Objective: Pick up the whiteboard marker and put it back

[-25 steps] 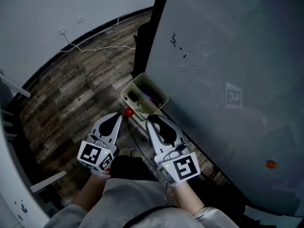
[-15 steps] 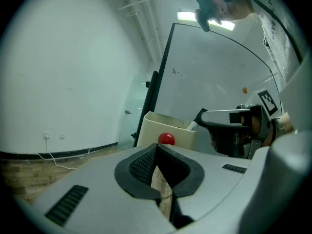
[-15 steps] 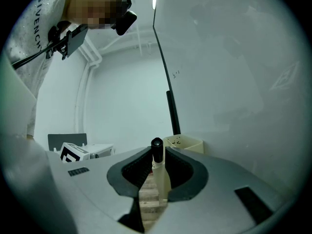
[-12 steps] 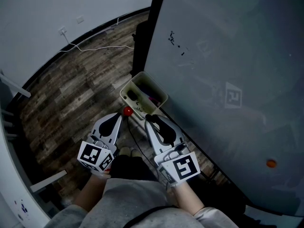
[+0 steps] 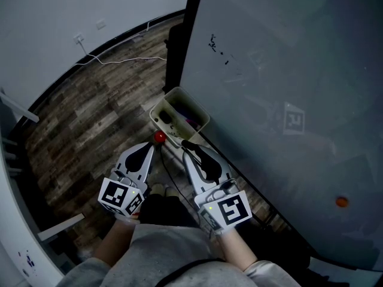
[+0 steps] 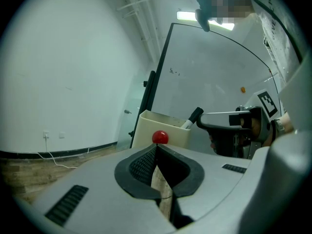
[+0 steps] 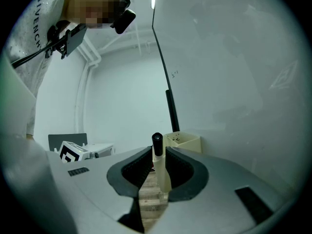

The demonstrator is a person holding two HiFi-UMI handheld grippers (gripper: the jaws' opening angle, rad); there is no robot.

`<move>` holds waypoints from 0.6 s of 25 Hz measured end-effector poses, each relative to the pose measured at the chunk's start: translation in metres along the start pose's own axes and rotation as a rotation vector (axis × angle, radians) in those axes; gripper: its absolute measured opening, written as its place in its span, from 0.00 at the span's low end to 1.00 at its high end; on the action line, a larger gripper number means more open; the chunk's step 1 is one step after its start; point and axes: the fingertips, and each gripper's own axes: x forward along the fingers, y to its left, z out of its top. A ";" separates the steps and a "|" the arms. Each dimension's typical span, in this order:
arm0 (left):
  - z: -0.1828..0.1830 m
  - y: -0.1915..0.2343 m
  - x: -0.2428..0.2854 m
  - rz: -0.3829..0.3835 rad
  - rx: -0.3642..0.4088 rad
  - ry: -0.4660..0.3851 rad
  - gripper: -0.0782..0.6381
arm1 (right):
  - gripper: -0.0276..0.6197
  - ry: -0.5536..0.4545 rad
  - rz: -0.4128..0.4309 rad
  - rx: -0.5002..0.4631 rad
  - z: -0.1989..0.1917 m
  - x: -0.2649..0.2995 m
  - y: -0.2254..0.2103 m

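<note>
Head view: the grey plastic left gripper [image 5: 151,147] and right gripper [image 5: 190,150] point at a cream rectangular bin [image 5: 163,103] on the smooth whiteboard [image 5: 287,70].

Left gripper view: its ribbed black pads [image 6: 141,165] meet, with a glossy red ball [image 6: 160,137] just past the tips.

Right gripper view: the jaws clamp a white cylindrical marker [image 7: 159,168], black cap outward.

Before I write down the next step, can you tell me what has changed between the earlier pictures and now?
Nothing visibly changed; only the head view's framing drifted slightly. The right claw still grips the whiteboard marker close to the beige bin. The left claw stays shut and empty beside it.
</note>
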 end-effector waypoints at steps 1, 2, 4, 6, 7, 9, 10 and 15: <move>0.000 -0.001 0.000 -0.001 0.000 0.001 0.13 | 0.17 0.006 -0.002 0.000 -0.001 -0.001 0.000; -0.001 -0.003 -0.001 -0.003 0.000 0.002 0.13 | 0.16 0.006 -0.003 -0.001 -0.002 -0.003 0.000; -0.001 -0.005 -0.001 -0.006 0.001 0.003 0.13 | 0.16 -0.027 0.001 0.000 0.002 -0.004 0.001; -0.001 -0.007 -0.002 -0.010 0.000 0.000 0.13 | 0.16 -0.073 0.013 0.003 0.009 -0.005 0.004; -0.001 -0.008 -0.002 -0.012 -0.001 -0.003 0.13 | 0.17 -0.072 0.016 0.005 0.010 -0.006 0.005; 0.001 -0.010 -0.002 -0.015 -0.002 -0.007 0.13 | 0.16 -0.041 0.015 0.002 0.005 -0.009 0.006; 0.002 -0.011 -0.002 -0.017 -0.002 -0.009 0.13 | 0.16 -0.024 0.010 -0.003 0.003 -0.010 0.005; 0.005 -0.017 -0.003 -0.031 -0.006 -0.019 0.13 | 0.13 -0.021 0.001 -0.017 0.001 -0.016 0.006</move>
